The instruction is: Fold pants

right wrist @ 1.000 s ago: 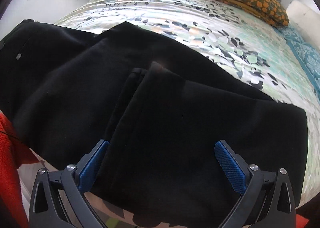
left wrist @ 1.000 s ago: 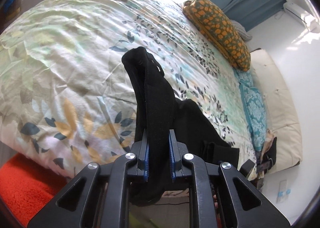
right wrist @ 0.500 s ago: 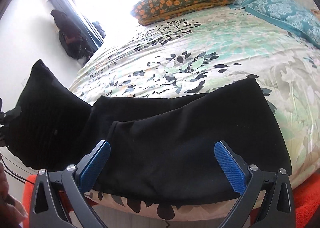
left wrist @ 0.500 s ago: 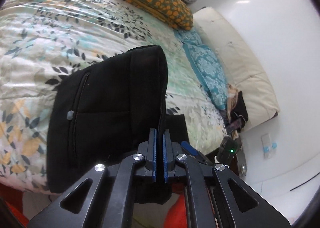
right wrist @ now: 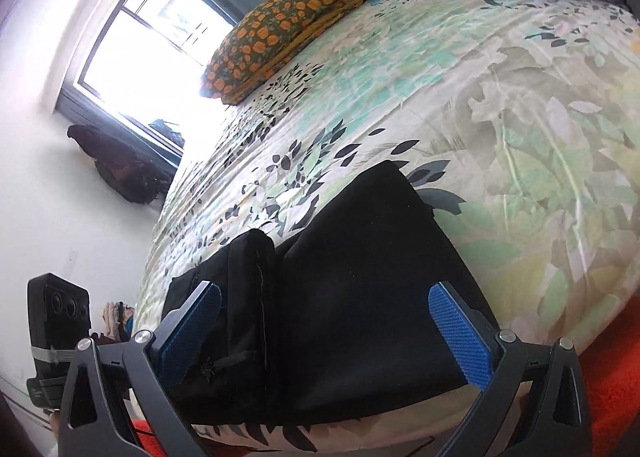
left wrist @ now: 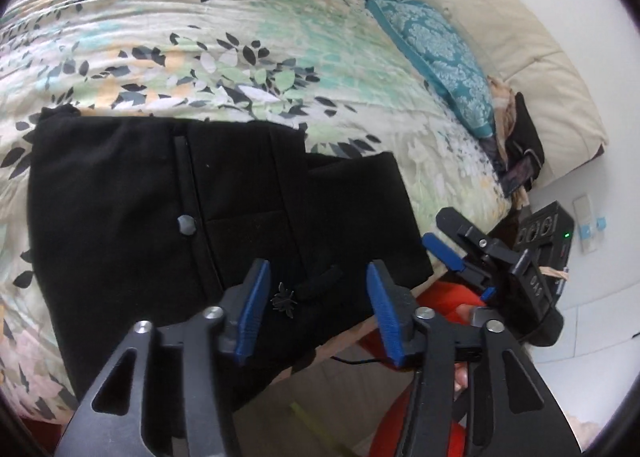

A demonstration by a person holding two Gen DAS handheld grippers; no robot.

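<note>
Pants [left wrist: 192, 217] lie folded and flat at the near edge of the bed [left wrist: 280, 57], seen through my left wrist camera — pocket button up, hem hanging slightly over the edge. My left gripper [left wrist: 318, 289] hovers over them with jaws spread, holding nothing. My right gripper [left wrist: 452, 253] shows off the bed's near corner.

From the right wrist, the pants [right wrist: 360, 297] sit at the same edge — my right gripper [right wrist: 328, 321] is spread wide above them, empty. A pillow [right wrist: 288, 21] rests near the bed's far edge.
</note>
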